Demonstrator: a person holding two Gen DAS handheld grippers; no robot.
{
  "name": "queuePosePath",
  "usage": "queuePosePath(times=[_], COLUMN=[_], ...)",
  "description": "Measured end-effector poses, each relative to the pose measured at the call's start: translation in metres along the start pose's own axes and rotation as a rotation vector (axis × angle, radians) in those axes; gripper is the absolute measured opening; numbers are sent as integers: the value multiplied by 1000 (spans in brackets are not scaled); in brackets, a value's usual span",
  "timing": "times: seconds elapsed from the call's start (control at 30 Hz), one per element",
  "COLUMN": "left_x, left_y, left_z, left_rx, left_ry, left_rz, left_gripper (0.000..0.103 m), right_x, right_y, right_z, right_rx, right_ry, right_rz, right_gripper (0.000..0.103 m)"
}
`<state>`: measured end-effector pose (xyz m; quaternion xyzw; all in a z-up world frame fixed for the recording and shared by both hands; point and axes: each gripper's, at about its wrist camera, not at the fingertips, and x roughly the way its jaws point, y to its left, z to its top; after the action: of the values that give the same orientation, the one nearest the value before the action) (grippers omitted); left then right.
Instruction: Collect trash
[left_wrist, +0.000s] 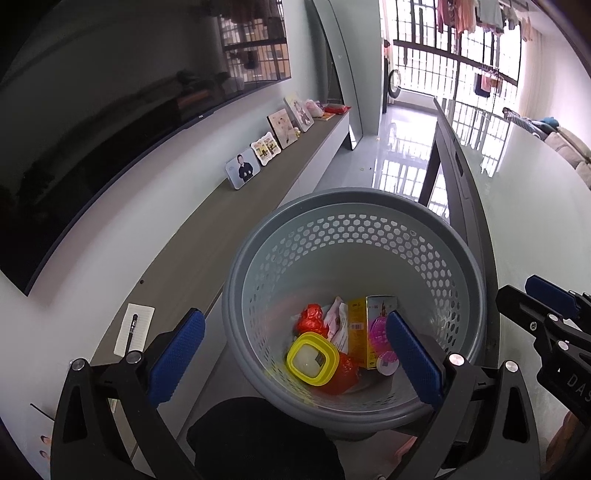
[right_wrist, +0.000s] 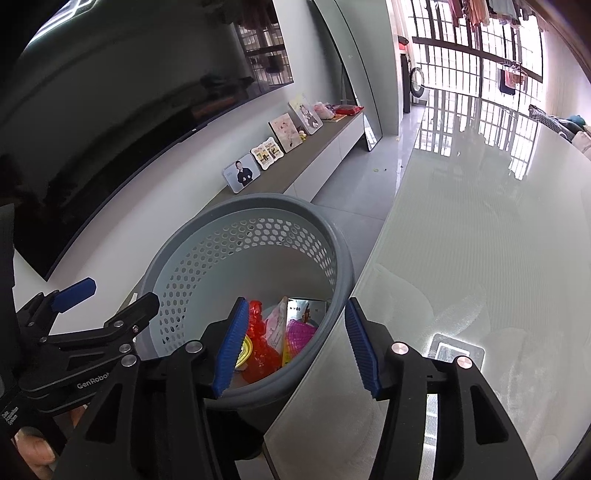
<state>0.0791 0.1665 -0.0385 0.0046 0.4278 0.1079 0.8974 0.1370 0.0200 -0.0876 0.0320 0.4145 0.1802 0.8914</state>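
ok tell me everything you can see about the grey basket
The grey basket is round and looks plastic, with a thick solid rim and hexagonal holes across its paler inner wall. It stands upright and open on the floor, against the edge of the pale table. Inside lie a yellow lid, red wrappers, a yellow box and a pink round item. Neither gripper touches it.

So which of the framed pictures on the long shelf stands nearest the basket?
The picture of a person in dark clothes, first in the row; the others line up behind it, farther from the basket.
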Motion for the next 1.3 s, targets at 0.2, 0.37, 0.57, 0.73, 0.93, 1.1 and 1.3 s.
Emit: queuePosePath(times=[0.2, 0.37, 0.57, 0.73, 0.93, 1.1, 1.3], left_x=[1, 0, -1, -3, -5, -5, -5], left_y=[-2, -3, -4, -5, -5, -6, -6], left_z=[-1, -1, -1, -1, -2, -2, -2], left_rx=[0, 0, 1, 5, 6, 5, 5], left_ry=[4, 7, 1, -4, -6, -5, -5], left_rz=[12, 9, 11, 11, 10, 11, 10], left_gripper=[97, 97, 97, 97, 97, 97, 97], right_x=[-2, -5, -6, -6, -6, -7, -8], right_y=[-1, 0, 1, 2, 2, 2, 2], right_z=[-1, -2, -2, -2, -2, -2, -1], right_rx=[5, 5, 5, 5, 5, 3, 3], right_ry=[0, -3, -5, -8, -10, -12, -12], right_rz=[9, 15, 18, 18, 17, 16, 16], right_gripper=[52, 52, 52, 52, 52, 52, 52])
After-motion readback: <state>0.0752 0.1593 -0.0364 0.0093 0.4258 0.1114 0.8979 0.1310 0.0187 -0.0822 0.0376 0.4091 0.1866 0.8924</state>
